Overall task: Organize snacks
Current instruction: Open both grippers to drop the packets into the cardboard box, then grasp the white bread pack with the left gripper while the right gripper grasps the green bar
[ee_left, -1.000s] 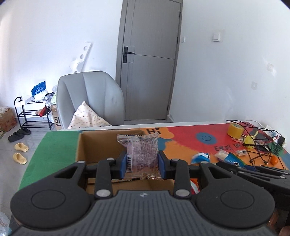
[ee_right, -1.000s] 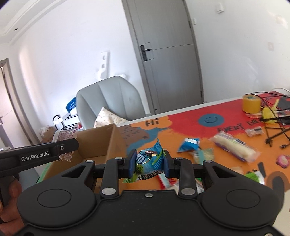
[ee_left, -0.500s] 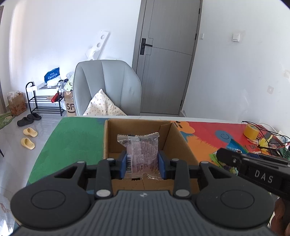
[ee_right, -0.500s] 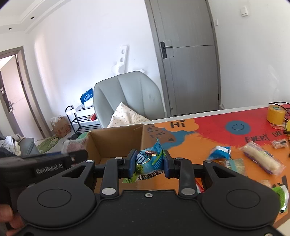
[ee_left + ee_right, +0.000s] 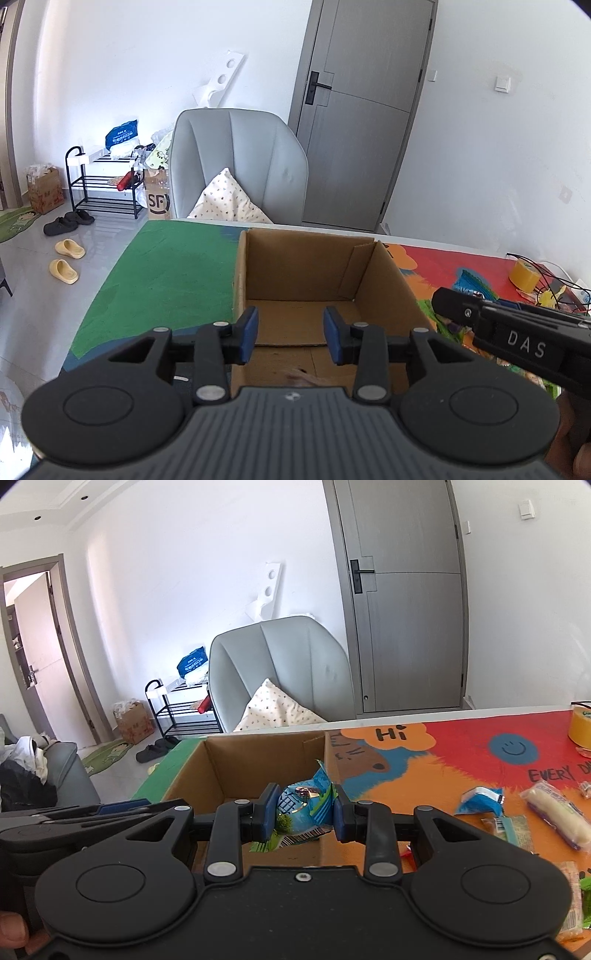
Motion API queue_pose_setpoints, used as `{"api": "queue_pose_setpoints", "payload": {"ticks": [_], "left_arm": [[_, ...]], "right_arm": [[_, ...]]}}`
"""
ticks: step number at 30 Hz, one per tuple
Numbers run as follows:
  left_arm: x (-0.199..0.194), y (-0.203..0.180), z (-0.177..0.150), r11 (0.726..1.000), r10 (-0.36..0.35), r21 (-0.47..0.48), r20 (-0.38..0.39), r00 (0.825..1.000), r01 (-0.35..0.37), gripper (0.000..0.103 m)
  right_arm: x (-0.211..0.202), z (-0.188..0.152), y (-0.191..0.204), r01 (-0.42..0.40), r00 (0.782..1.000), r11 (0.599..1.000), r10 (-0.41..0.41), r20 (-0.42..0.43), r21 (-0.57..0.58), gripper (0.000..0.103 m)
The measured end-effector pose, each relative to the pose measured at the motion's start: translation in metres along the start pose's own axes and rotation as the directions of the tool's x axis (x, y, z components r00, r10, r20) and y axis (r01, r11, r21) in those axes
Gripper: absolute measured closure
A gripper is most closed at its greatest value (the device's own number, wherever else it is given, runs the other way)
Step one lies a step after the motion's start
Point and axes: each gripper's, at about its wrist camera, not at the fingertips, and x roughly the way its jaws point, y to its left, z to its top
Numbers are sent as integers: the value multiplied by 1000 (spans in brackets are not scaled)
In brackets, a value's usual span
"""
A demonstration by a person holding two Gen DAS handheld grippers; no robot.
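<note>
While half a second ago our left tongs (image 5: 289,335) still pinched a clear, red-printed packet, now nothing is between their blue pads, and the jaws are opening above the cardboard box (image 5: 395,280). At the bottom of the box, just over the tongs' body, a pale blurred shape shows; we cannot tell if it is that packet. Our right tongs (image 5: 305,813) stay clenched on the blue and green snack bag (image 5: 306,806), now over the box's near right corner. Only the right wrist view shows what lies further on the surface (image 5: 443,771): a small blue packet (image 5: 480,799) and a long white snack (image 5: 557,814). Only the left view shows the yellow slippers (image 5: 66,260) on the floor.
</note>
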Motion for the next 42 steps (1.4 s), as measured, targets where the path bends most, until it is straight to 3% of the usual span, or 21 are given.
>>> {"api": "queue_pose_setpoints", "payload": {"ticks": [5,8,13,16,18,20,29,42], "left_arm": [[-3,6,0,1000,10,-19,-3,1000,-10,64],[-6,10,0,999,17,-29,2,1000,-16,58],[-10,10,-1,999,19,-35,6,1000,-19,48],[-13,8,-1,999,18,-34,20,1000,-17,38],[-16,3,-2,999,19,-28,29,999,-18,25],[-18,-1,-5,1000,13,-18,35,999,-13,21],[-21,-27,-19,999,-18,37,18,1000,17,11],[-30,-68,-39,993,-46,113,14,999,44,10]], "right_arm": [[4,4,6,-7,1000,1000,7,-3,4,69],[4,4,5,-11,1000,1000,11,-7,12,59],[-4,3,-4,0,1000,999,1,-12,50,59],[-11,-1,-11,22,1000,997,-21,-14,73,58],[-17,-6,-17,34,999,996,-33,-20,85,55],[-22,-11,-23,48,999,994,-45,-27,96,53],[-46,-31,-48,121,992,983,-116,-41,138,43],[-78,-55,-76,213,977,963,-213,-16,165,19]]}}
